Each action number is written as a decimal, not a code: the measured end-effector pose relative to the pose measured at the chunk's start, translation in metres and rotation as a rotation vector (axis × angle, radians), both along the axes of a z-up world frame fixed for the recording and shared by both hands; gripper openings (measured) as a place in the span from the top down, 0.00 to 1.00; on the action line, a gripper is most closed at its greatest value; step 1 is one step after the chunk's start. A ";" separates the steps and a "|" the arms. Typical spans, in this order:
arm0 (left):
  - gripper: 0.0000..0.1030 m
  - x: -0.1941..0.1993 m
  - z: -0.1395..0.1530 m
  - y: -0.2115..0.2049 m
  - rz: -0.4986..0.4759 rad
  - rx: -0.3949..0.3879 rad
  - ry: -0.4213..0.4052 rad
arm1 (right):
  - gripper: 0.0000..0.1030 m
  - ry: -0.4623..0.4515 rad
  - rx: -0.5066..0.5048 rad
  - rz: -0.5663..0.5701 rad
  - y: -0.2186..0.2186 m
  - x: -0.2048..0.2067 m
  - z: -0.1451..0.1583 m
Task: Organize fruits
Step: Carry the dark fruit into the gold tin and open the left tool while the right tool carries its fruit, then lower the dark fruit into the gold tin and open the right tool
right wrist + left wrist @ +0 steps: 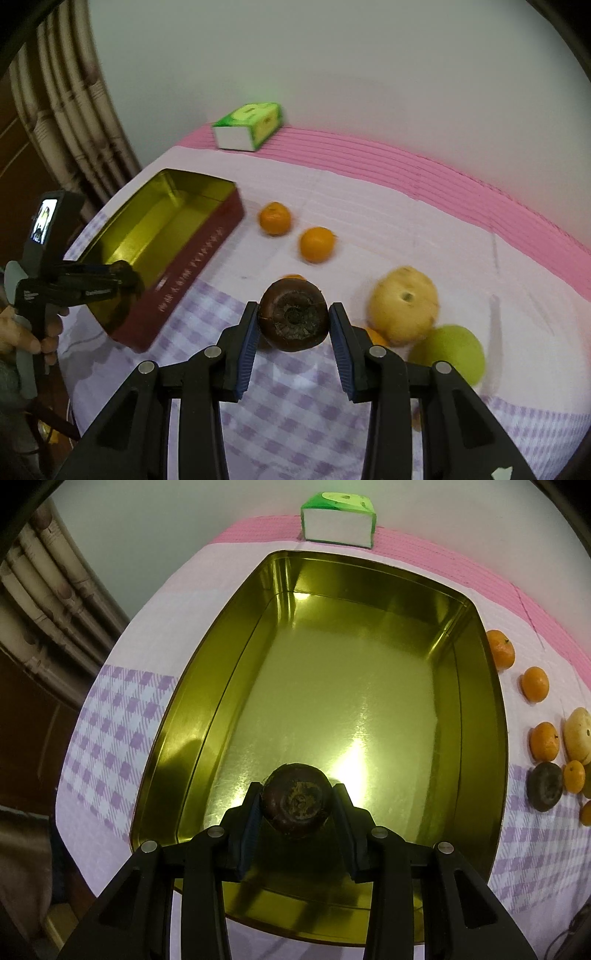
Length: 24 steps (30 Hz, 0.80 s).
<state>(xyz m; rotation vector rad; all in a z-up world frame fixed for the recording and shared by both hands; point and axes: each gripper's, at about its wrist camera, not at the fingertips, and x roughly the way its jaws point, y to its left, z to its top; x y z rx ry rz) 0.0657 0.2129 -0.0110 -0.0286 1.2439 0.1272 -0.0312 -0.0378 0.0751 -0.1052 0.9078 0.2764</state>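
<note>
Facing each camera with its rough, ringed end, a round dark mangosteen (295, 797) is clenched by the left gripper (295, 805) above the glossy gold tin (369, 686); another mangosteen (293, 319) is grasped by the right gripper's (293, 328) fingers.

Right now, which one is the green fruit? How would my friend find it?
Start at the big gold-lined tin on the checked tablecloth, then look across to the fruit pile on the other side. The green fruit lies at the near edge of that pile, touching the yellow pear. It is the only green fruit there; the others are orange, yellow or dark brown.
</note>
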 end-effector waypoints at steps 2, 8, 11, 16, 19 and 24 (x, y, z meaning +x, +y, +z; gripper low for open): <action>0.62 0.000 0.000 0.000 0.001 -0.001 0.001 | 0.66 0.002 -0.001 0.018 0.010 0.004 -0.001; 0.62 -0.001 0.002 0.003 0.019 -0.014 0.002 | 0.66 0.008 0.003 0.070 0.038 0.013 -0.003; 0.61 -0.004 0.011 0.003 0.015 -0.014 -0.023 | 0.66 0.008 -0.006 0.095 0.050 0.017 -0.006; 0.54 -0.009 0.025 0.007 0.022 -0.042 -0.061 | 0.66 0.011 -0.015 0.127 0.066 0.026 -0.009; 0.50 -0.014 0.041 0.013 0.037 -0.065 -0.118 | 0.66 0.000 -0.029 0.154 0.081 0.032 -0.009; 0.40 -0.028 0.065 0.029 0.100 -0.036 -0.215 | 0.66 -0.009 -0.035 0.213 0.109 0.045 -0.011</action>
